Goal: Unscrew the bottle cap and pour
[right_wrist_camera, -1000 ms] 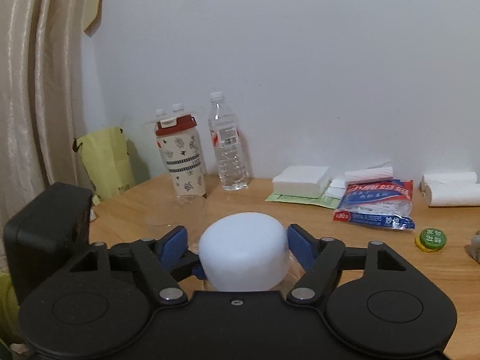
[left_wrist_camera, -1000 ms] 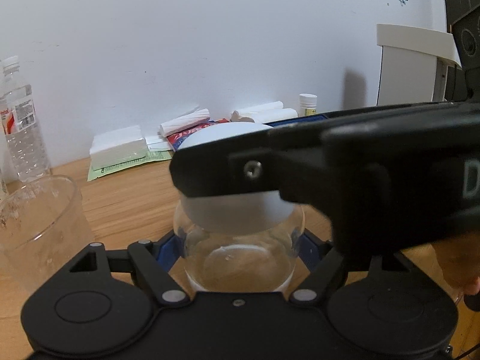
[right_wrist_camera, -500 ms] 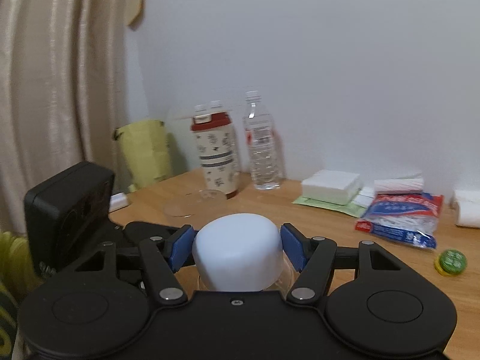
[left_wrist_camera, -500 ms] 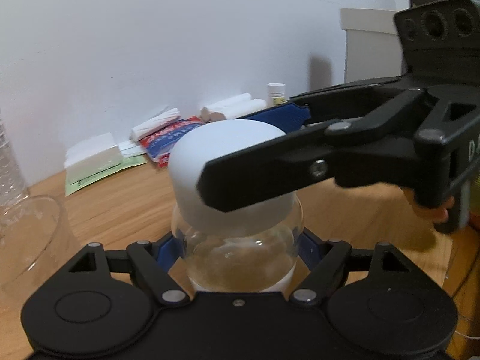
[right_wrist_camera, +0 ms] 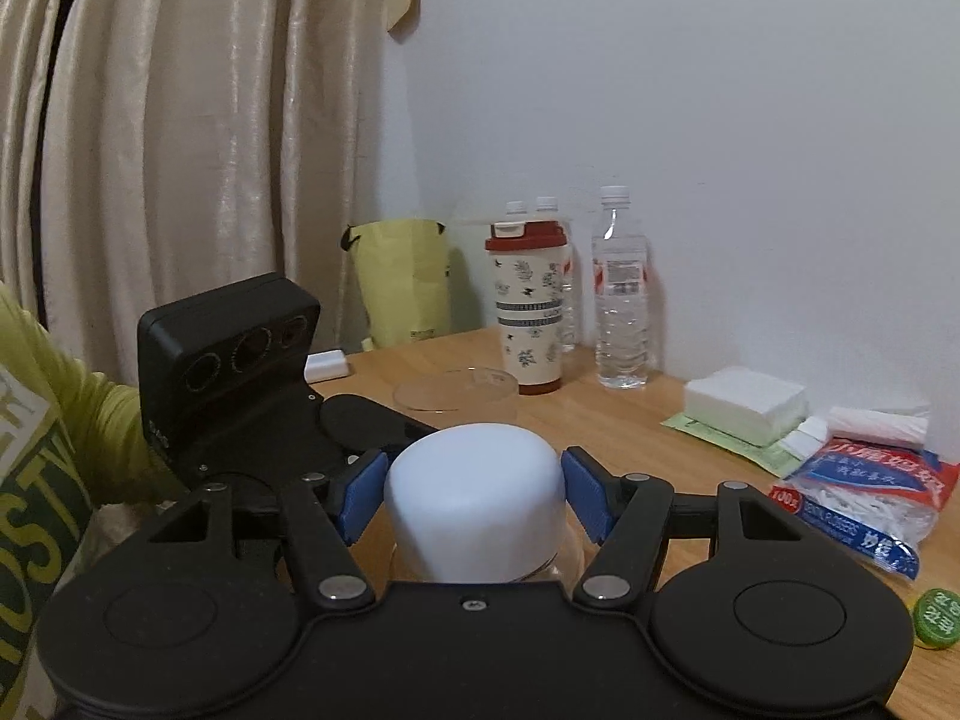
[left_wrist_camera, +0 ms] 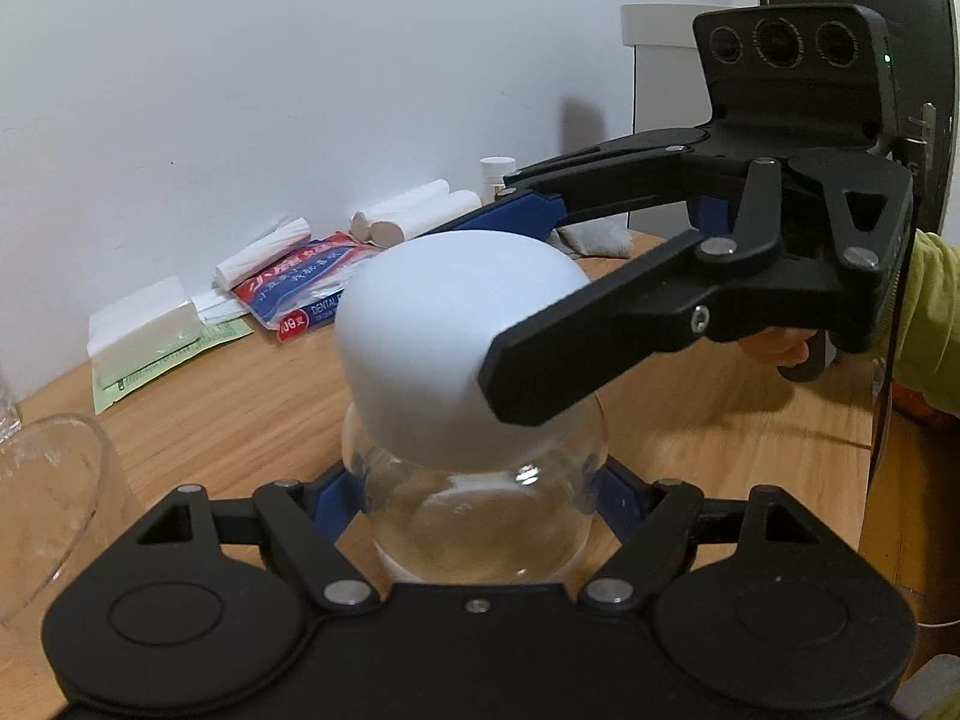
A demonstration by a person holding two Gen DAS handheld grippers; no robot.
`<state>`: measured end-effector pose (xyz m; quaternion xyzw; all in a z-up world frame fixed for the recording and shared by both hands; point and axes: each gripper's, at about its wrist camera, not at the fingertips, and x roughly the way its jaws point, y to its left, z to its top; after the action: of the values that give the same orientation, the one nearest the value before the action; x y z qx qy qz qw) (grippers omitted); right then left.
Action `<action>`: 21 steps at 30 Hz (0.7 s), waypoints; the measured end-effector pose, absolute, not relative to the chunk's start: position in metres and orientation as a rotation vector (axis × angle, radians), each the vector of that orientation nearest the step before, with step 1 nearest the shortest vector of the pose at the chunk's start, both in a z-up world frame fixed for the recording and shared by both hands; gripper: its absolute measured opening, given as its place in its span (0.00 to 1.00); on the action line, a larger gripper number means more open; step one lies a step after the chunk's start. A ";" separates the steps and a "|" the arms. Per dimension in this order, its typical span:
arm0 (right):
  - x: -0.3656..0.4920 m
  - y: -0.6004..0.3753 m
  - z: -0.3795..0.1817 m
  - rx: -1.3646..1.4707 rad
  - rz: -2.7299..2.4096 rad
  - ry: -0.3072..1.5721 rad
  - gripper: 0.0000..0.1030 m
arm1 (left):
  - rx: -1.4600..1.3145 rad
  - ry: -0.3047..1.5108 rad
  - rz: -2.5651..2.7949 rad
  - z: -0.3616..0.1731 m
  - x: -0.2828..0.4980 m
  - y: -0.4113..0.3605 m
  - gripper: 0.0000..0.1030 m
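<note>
A clear cup [left_wrist_camera: 42, 504] stands near the bottle's [left_wrist_camera: 480, 516] left; bare table [left_wrist_camera: 720, 450] lies right.

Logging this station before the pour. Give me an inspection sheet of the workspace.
Surface: wooden table, bare in front.
Job's things: clear bottle upright with white cap on; clear cup at the left tongs' side.
Clutter: tissue pack, floss pick bag, green bottle cap, patterned tumbler, water bottle.
Grippers: left tongs shut on bottle; right tongs flank cap, contact unclear.
Cables: thin wire on table.
Surroundings: white wall, curtain.
</note>
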<state>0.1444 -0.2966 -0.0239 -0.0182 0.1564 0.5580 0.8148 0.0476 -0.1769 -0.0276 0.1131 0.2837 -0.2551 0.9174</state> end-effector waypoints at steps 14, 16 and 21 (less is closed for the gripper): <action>0.106 -0.285 -0.037 0.023 0.894 0.261 0.80 | 0.156 0.605 -0.431 -0.043 0.070 -0.170 0.77; 0.099 -0.282 -0.036 0.031 0.827 0.245 0.80 | 0.156 0.606 -0.407 -0.042 0.069 -0.172 0.77; 0.088 -0.274 -0.035 0.055 0.711 0.247 0.80 | 0.137 0.606 -0.346 -0.043 0.068 -0.179 0.77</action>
<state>0.0882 -0.2735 -0.0350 0.0269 0.1205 0.3472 0.9296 0.0684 -0.1786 -0.0431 0.0669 0.2965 -0.1694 0.9375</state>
